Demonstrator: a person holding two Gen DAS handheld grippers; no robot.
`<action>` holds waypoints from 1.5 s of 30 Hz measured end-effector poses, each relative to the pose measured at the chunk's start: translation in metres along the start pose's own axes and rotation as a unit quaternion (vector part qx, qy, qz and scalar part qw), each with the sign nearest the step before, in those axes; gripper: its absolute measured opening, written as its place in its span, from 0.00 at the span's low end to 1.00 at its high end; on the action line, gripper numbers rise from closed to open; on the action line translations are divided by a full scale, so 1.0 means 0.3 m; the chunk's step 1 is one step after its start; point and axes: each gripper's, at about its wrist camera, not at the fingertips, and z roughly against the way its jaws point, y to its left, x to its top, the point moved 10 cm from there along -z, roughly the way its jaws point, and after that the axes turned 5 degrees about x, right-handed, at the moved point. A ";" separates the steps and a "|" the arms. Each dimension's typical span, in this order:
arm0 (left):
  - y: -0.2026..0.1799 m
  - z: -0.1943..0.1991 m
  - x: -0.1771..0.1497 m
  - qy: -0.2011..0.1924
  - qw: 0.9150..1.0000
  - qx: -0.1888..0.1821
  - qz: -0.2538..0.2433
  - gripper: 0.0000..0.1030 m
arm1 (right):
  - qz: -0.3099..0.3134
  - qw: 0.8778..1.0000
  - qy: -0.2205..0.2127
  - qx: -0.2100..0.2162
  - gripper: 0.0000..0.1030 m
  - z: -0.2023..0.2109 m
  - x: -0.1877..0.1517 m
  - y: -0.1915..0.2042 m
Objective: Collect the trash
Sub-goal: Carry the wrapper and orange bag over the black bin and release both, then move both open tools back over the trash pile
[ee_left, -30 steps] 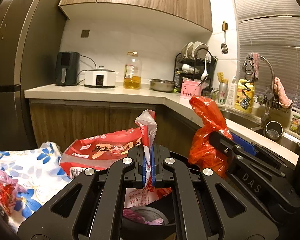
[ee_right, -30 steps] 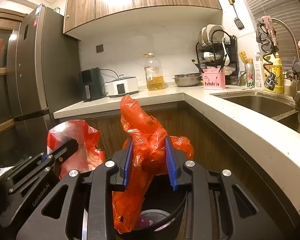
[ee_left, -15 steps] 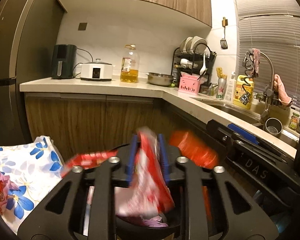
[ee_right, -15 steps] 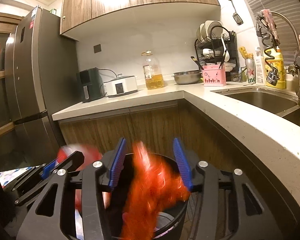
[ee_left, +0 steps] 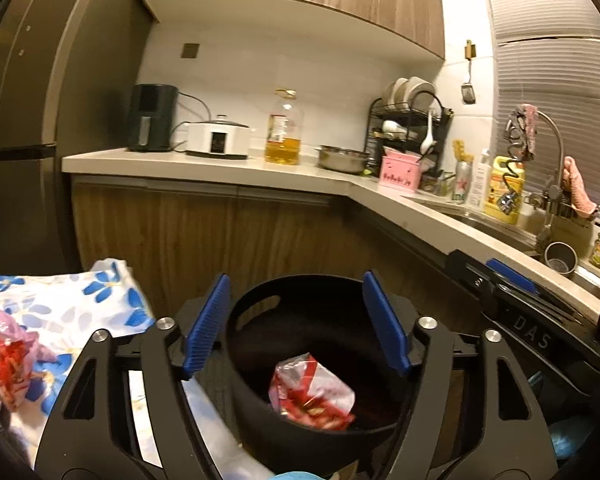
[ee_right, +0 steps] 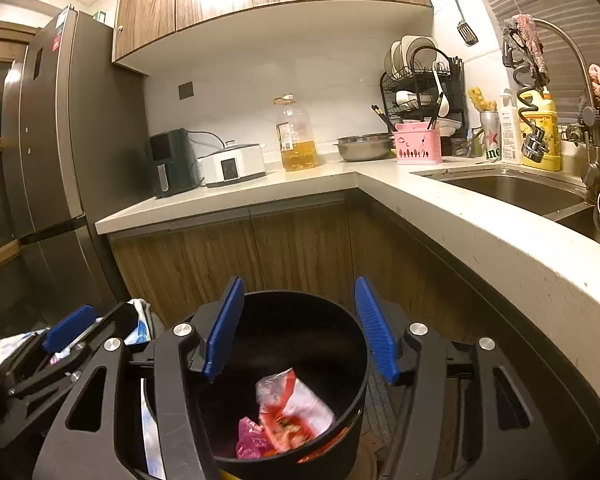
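Observation:
A black round trash bin (ee_left: 260, 296) stands on the floor below both grippers; it also shows in the right wrist view (ee_right: 332, 320). A red and white snack wrapper (ee_left: 312, 396) lies inside it, seen too in the right wrist view (ee_right: 292, 412) beside a pink scrap (ee_right: 252, 436). My left gripper (ee_left: 296, 324) is open and empty above the bin. My right gripper (ee_right: 300, 328) is open and empty above the bin, and appears at the right of the left wrist view (ee_left: 512, 280). More red wrappers (ee_left: 4, 364) lie on a floral cloth (ee_left: 80, 304) at the left.
Wooden cabinets (ee_right: 300, 248) and an L-shaped white counter (ee_right: 460, 224) stand behind and right of the bin. A sink (ee_right: 512, 192), oil bottle (ee_right: 296, 136), appliances and a dish rack (ee_right: 424, 80) are on the counter. A dark fridge (ee_right: 52, 152) stands at the left.
Both grippers opened. The red and white wrapper and the orange-red bag dropped from them into the bin.

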 end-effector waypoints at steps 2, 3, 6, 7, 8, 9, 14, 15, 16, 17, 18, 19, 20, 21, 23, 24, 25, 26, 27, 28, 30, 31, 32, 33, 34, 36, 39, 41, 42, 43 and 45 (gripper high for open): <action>0.023 0.025 -0.003 -0.002 1.000 0.012 0.003 0.72 | 0.001 1.000 0.001 -0.004 0.61 0.012 -0.011 0.003; 0.032 0.038 -0.005 -0.002 1.000 0.017 0.004 0.74 | 0.001 1.000 0.000 -0.006 0.61 0.020 -0.014 0.005; 0.064 0.090 -0.013 -0.005 0.999 0.036 0.002 0.75 | 0.002 1.000 -0.003 -0.011 0.66 0.049 -0.019 0.012; 0.074 0.106 -0.016 -0.007 0.999 0.042 0.003 0.76 | 0.001 1.000 -0.004 -0.012 0.69 0.059 -0.021 0.015; 0.087 0.122 -0.021 -0.006 0.999 0.048 0.004 0.76 | 0.001 1.000 -0.005 -0.012 0.69 0.068 -0.022 0.021; 0.096 0.132 -0.022 -0.006 0.999 0.054 0.005 0.76 | 0.003 1.000 -0.007 -0.013 0.69 0.081 -0.024 0.028; 0.179 0.235 -0.043 -0.013 0.995 0.093 0.014 0.76 | 0.015 1.000 -0.018 -0.015 0.71 0.142 -0.035 0.071; 0.199 0.261 -0.050 -0.015 0.994 0.103 0.015 0.76 | 0.015 1.000 -0.019 -0.013 0.72 0.156 -0.039 0.082; 0.219 0.284 -0.057 -0.017 0.993 0.112 0.015 0.76 | 0.015 1.000 -0.021 -0.011 0.72 0.167 -0.043 0.093; 0.234 0.303 -0.062 -0.018 0.993 0.120 0.015 0.76 | 0.014 1.000 -0.022 -0.008 0.72 0.178 -0.047 0.106; 0.253 0.323 -0.069 -0.020 0.991 0.128 0.014 0.76 | 0.013 1.000 -0.022 -0.005 0.72 0.183 -0.048 0.116; 0.283 0.354 -0.080 -0.022 0.989 0.143 0.014 0.76 | 0.012 1.000 -0.021 0.000 0.72 0.190 -0.055 0.130; 0.302 0.374 -0.086 -0.024 0.988 0.151 0.016 0.76 | 0.012 1.000 -0.020 0.002 0.72 0.195 -0.060 0.140; 0.325 0.398 -0.095 -0.026 0.987 0.160 0.018 0.76 | 0.011 1.000 -0.020 0.006 0.72 0.202 -0.068 0.156; 0.390 0.454 -0.118 -0.029 0.982 0.185 0.028 0.76 | 0.011 1.000 -0.018 0.016 0.72 0.212 -0.087 0.196; 0.411 0.474 -0.126 -0.030 0.980 0.192 0.032 0.76 | 0.012 1.000 -0.016 0.021 0.72 0.215 -0.098 0.218; 0.445 0.501 -0.137 -0.032 0.978 0.204 0.036 0.76 | 0.012 0.999 -0.014 0.027 0.72 0.218 -0.108 0.241; 0.473 0.524 -0.146 -0.036 0.975 0.215 0.039 0.76 | 0.013 0.999 -0.013 0.031 0.72 0.221 -0.116 0.256; 0.507 0.549 -0.157 -0.038 0.972 0.228 0.040 0.76 | 0.015 0.999 -0.010 0.037 0.72 0.223 -0.130 0.282; 0.529 0.562 -0.166 -0.038 0.970 0.235 0.041 0.76 | 0.015 0.999 -0.008 0.045 0.72 0.225 -0.145 0.309; 0.589 0.588 -0.194 -0.032 0.966 0.251 0.047 0.76 | 0.017 0.998 -0.002 0.061 0.72 0.228 -0.173 0.360; 0.614 0.594 -0.208 -0.028 0.965 0.257 0.051 0.76 | 0.018 0.998 0.001 0.066 0.72 0.229 -0.186 0.381; 0.652 0.600 -0.229 -0.021 0.962 0.266 0.053 0.76 | 0.020 0.997 0.005 0.073 0.72 0.228 -0.200 0.408; 0.665 0.597 -0.237 -0.016 0.961 0.269 0.055 0.76 | 0.022 0.997 0.008 0.078 0.72 0.229 -0.209 0.428; 0.692 0.594 -0.256 -0.007 0.960 0.274 0.056 0.76 | 0.024 0.996 0.012 0.085 0.72 0.228 -0.220 0.453; 0.719 0.585 -0.282 0.006 0.960 0.276 0.056 0.76 | 0.029 0.995 0.017 0.093 0.72 0.225 -0.237 0.493; 0.742 0.549 -0.314 0.028 0.961 0.269 0.056 0.76 | 0.038 0.993 0.027 0.107 0.72 0.216 -0.265 0.553; 0.754 0.520 -0.328 0.042 0.963 0.262 0.058 0.74 | 0.045 0.992 0.033 0.116 0.72 0.209 -0.280 0.591; 0.759 0.505 -0.334 0.049 0.963 0.258 0.061 0.72 | 0.047 0.991 0.034 0.118 0.72 0.205 -0.283 0.602; 0.775 0.492 -0.339 0.057 0.962 0.260 0.064 0.68 | 0.049 0.991 0.036 0.120 0.72 0.199 -0.287 0.616; 0.783 0.469 -0.356 0.073 0.962 0.254 0.071 0.61 | 0.052 0.990 0.038 0.125 0.72 0.190 -0.294 0.640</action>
